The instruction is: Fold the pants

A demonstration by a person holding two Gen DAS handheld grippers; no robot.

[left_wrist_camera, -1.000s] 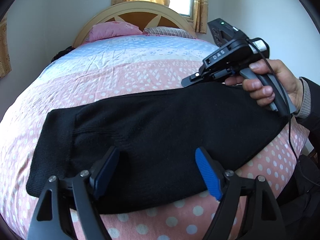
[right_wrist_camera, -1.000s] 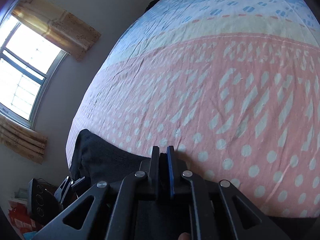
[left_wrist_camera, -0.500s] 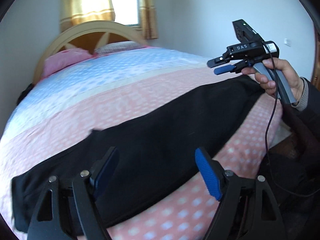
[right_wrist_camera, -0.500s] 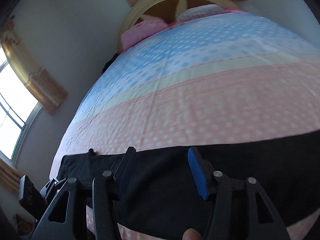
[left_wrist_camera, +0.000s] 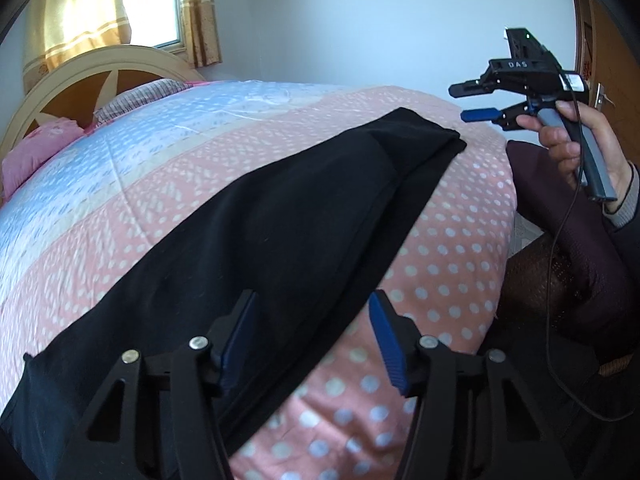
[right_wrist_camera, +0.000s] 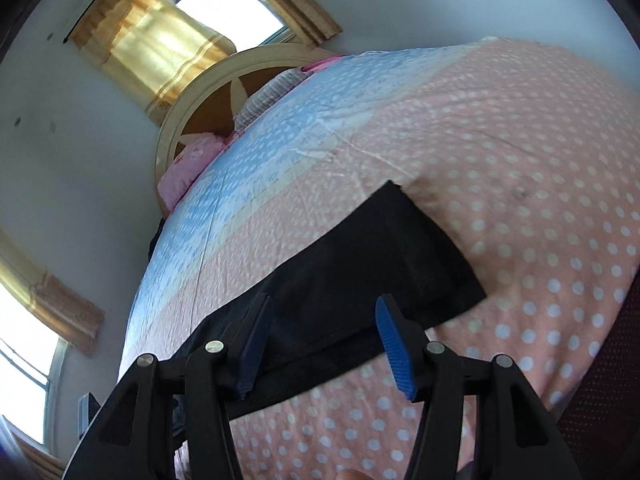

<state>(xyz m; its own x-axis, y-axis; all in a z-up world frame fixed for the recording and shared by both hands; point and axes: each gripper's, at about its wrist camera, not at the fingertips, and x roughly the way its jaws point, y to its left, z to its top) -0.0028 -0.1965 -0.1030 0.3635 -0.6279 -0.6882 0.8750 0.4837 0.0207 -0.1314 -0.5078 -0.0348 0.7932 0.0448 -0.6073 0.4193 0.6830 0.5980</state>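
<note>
Left gripper (left_wrist_camera: 314, 338): I see my 2 fingers spread wide, holding nothing, above the pants.
Right gripper (left_wrist_camera: 476, 102): wide apart, empty, raised clear of the bed's right corner.
Pants (left_wrist_camera: 280, 240): black, laid in a long strip along the near edge of the bed (left_wrist_camera: 452, 248).
Around: pillows (left_wrist_camera: 36, 148), headboard (left_wrist_camera: 80, 80), curtain (left_wrist_camera: 80, 20).
Writing: "DAS" on my right gripper.

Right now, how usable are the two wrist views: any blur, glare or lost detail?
Left wrist view: fairly sharp, strong fisheye bulge, black pants show few folds, window blown out. Right wrist view: tilted, slightly soft, pants' edge smeared, both windows overexposed.
</note>
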